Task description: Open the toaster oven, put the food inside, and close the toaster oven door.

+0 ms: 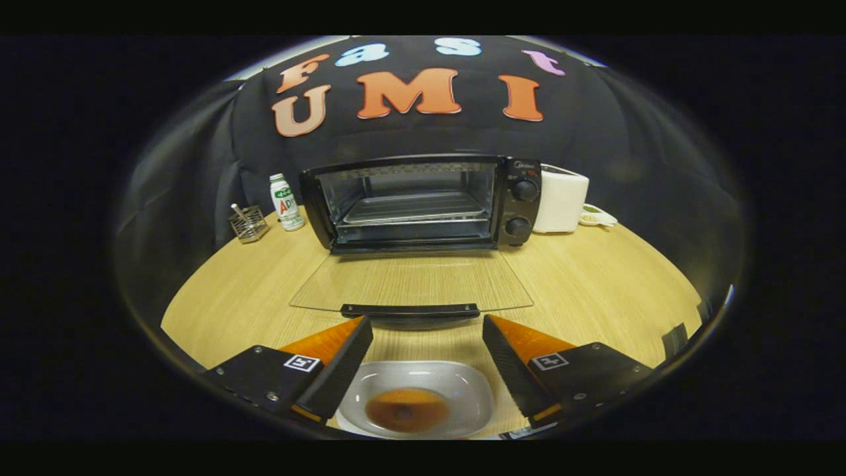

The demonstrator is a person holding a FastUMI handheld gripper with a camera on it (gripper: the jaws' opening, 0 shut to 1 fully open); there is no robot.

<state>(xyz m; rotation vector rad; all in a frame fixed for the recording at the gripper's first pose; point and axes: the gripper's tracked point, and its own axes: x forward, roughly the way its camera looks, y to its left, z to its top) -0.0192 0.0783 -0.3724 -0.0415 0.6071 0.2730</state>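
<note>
Looking along the fingers, we see the oven at 12 o'clock, at the far side of the table, against the black wall. Its glass door is swung fully down and lies flat toward us, with the dark handle at the near edge. Inside the oven, a wire rack sits bare. Two knobs are stacked on its panel at 1 o'clock.

The food, a round brown piece, rests on a white plate at 6 o'clock, below and between the fingers, nearer to us than the door handle. Our gripper is spread wide, its fingers apart and holding nothing, the tips just short of the handle.

Beside the oven at 11 o'clock stands a white bottle, then a small wire holder further out at 10 o'clock. At 1 o'clock a white box-shaped appliance touches the oven's side, with a small dish just beyond it.
</note>
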